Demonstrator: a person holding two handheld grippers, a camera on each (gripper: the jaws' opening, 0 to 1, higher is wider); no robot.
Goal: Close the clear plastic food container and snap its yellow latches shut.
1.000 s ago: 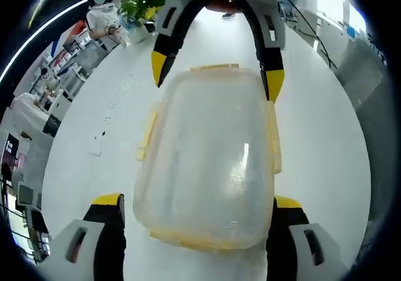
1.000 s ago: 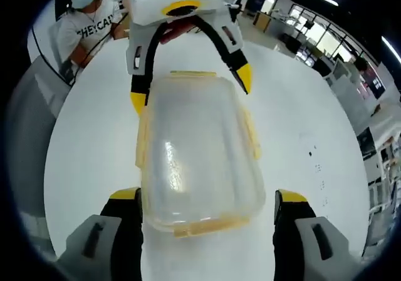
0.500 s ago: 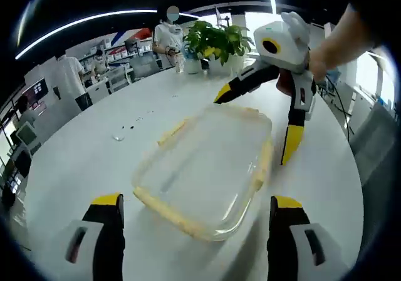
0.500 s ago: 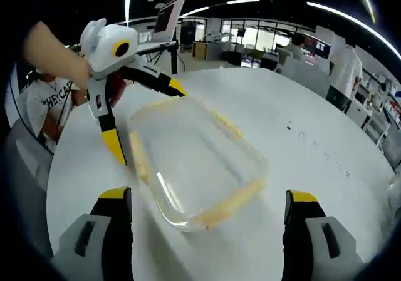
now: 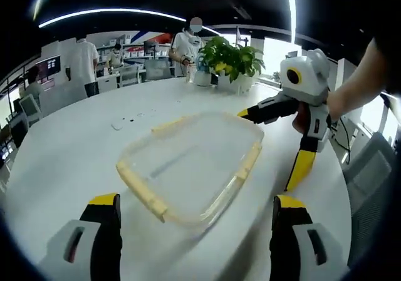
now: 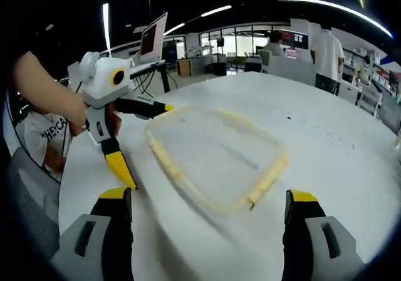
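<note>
Hovering both open grippers, left gripper [image 5: 191, 207] and right gripper [image 6: 207, 204], holding nothing, I see the clear container [image 5: 191, 165] on the white table [image 5: 69, 149] between them; looks light, stiff, slippery, so press the yellow latches [image 5: 143, 192] at the rim.

The clear container [image 5: 191, 165] with yellow latches [image 5: 143, 192] is lying on the white table [image 5: 62, 149], lid seated. The left gripper [image 5: 194, 209] is hovering short of it — jaws spread wide, touching nothing. The right gripper [image 5: 276, 140] is standing at its far right corner — jaws parted. Potted plants [image 5: 232, 59] and standing people [image 5: 188, 43] are showing behind.
</note>
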